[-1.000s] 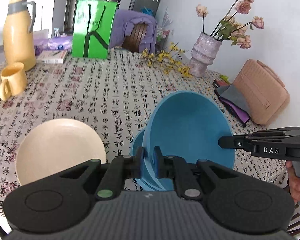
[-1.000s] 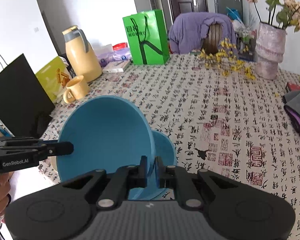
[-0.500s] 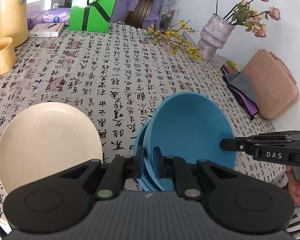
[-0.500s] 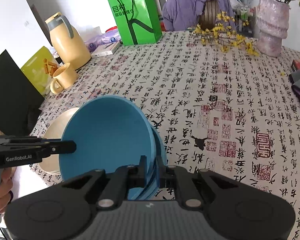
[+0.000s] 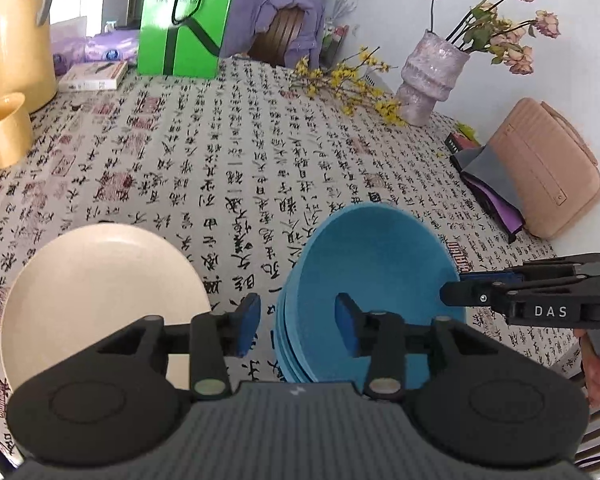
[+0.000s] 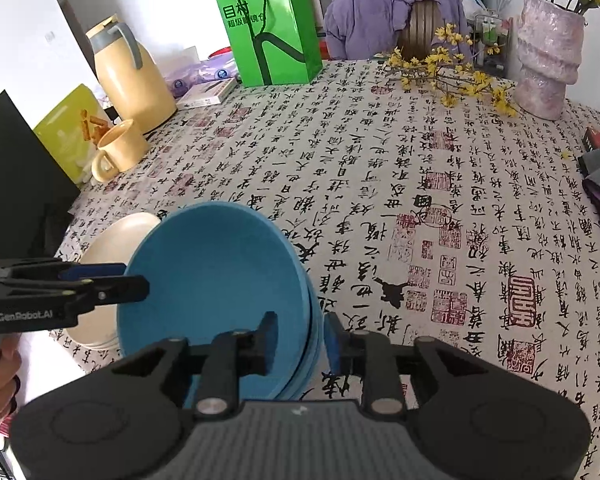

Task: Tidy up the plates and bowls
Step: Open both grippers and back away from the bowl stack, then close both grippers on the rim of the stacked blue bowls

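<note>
On my desk [image 5: 260, 168] I count one stack of blue bowls [image 5: 364, 280], at least three nested though the rims blur together, and one cream plate [image 5: 96, 292], which in the right view may be a small pile. There is one yellow jug [image 6: 132, 80], one yellow mug [image 6: 120, 148], one green bag [image 6: 272, 28] and one vase [image 5: 428, 76]. Two claws: left claw [image 5: 298, 326], right claw [image 6: 302, 342].

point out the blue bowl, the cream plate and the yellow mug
blue bowl [image 5: 374, 256], left wrist view, inner wall of the top bowl
cream plate [image 5: 96, 284], left wrist view, middle of its flat face
yellow mug [image 6: 121, 148], right wrist view, outer side of the cup
</note>
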`<state>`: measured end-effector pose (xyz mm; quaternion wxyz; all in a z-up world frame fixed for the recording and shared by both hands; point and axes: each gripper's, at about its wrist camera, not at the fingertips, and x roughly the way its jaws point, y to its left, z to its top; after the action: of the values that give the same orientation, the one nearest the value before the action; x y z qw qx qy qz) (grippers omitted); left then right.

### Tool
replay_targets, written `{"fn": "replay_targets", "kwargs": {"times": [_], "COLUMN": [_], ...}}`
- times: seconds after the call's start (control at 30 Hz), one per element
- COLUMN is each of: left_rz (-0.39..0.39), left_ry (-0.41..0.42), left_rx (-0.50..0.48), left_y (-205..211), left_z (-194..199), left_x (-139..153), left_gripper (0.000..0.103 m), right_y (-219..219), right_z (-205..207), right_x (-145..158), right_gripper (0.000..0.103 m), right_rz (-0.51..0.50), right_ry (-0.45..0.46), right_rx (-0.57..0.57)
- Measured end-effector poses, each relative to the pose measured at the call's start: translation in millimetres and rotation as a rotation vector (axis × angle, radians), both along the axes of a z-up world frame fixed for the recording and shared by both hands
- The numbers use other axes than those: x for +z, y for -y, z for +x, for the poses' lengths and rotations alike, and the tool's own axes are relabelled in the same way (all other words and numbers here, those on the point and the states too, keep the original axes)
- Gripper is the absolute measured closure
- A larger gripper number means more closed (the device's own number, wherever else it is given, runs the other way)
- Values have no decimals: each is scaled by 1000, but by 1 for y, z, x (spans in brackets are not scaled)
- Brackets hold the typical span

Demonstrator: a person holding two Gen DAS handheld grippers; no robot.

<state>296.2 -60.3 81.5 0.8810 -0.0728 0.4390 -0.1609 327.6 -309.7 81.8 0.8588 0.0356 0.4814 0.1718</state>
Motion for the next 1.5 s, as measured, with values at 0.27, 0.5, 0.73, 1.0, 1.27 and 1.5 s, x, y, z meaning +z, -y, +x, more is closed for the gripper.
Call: {"fn": "replay_targets", "kwargs": {"times": [0.27,0.5,0.73,1.0,1.27,1.5], "left_rz": [66,171,164,172,152,157], "left_ry": [122,314,438,484,465,455], "left_rx": [-5,18,81,108,146,155], "left_y": [1,7,0,-8,-21,-22], "left_z": [-23,-69,-124,-172,-191,-184], "left_x": [15,22,17,-5,-20,-25], "left_gripper": [30,11,1,0,0,0], "right_y": [-1,2,-1,-6,0,-1], "right_z": [-16,-48,-101,-166,-206,-205], "right_x": [15,26,28,5,-19,-25], "right_gripper": [42,29,19,18,16,16], "right_rz": [-42,-37,-19,59,121,100], "right_ry": [76,164,310,405,441,462], "right_rx": [-16,-42,-52,-98,-162,-157]}}
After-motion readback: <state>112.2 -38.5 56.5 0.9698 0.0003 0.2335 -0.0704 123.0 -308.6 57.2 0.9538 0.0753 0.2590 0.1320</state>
